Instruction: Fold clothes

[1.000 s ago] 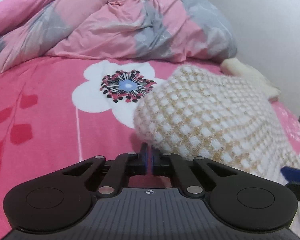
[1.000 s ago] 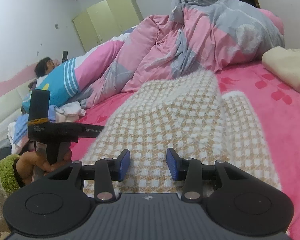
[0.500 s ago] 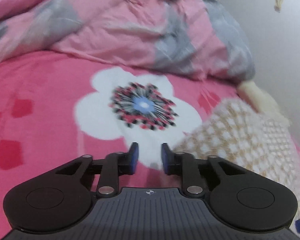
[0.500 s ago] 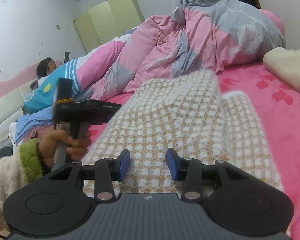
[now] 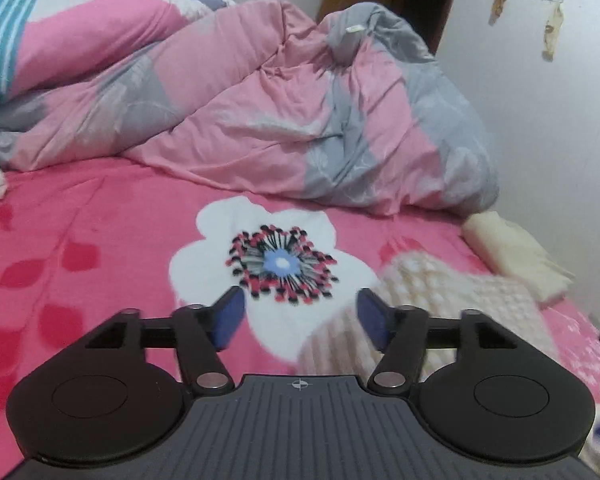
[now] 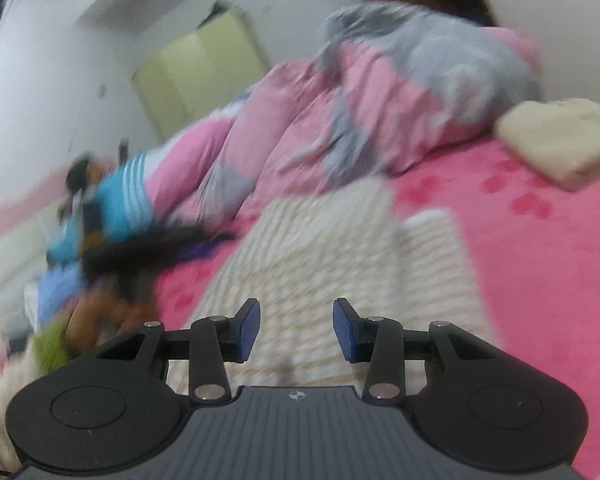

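**Checked knit lying flat, both my grippers empty above it**

The checked knit garment lies on the pink bed sheet, its long axis running away from my right gripper toward the heaped duvet at the head of the bed. It is a nubby weave of white and tan squares, folded into a roughly oblong slab with a narrower strip along its right side. A folded cream cloth sits near the bed's right edge, apart from it.

My right gripper hovers over the garment's near end, tipped slightly down, jaws partly apart with nothing clamped. My left gripper points over the sheet's white flower print; its jaws are opening, nothing between them, the knit's corner just right of the right finger.

My left hand, green-cuffed, shows blurred.
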Tool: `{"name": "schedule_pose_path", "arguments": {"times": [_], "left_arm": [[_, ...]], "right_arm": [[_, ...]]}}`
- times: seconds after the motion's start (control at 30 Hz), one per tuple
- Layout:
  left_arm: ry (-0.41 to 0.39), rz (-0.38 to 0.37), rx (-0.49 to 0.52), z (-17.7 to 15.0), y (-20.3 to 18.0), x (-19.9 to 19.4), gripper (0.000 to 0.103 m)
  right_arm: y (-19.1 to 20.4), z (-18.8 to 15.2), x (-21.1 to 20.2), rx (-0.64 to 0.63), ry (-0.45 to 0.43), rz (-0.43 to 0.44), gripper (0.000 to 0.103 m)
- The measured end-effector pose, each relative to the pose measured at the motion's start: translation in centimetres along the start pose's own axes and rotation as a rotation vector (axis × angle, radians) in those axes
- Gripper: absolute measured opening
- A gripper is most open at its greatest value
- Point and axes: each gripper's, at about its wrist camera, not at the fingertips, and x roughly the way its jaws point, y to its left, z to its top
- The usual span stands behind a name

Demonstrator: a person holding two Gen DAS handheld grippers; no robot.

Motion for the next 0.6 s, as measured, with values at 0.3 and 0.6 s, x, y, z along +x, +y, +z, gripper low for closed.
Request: {"name": "schedule_pose_path", "arguments": {"times": [0.3,0.6], "left_arm": [[-0.057,0.001,0.173,-1.2,-4.2,-1.2,0.073],[-0.041,0.045,0.566,-3.0,-11.7,4.3,0.073]], "right_arm": [[-7.1,1.2,-2.2,0.313,0.002,0.076,0.043],[-8.1,-1.9,-3.2,0.298,0.102,0.082,0.044]]}}
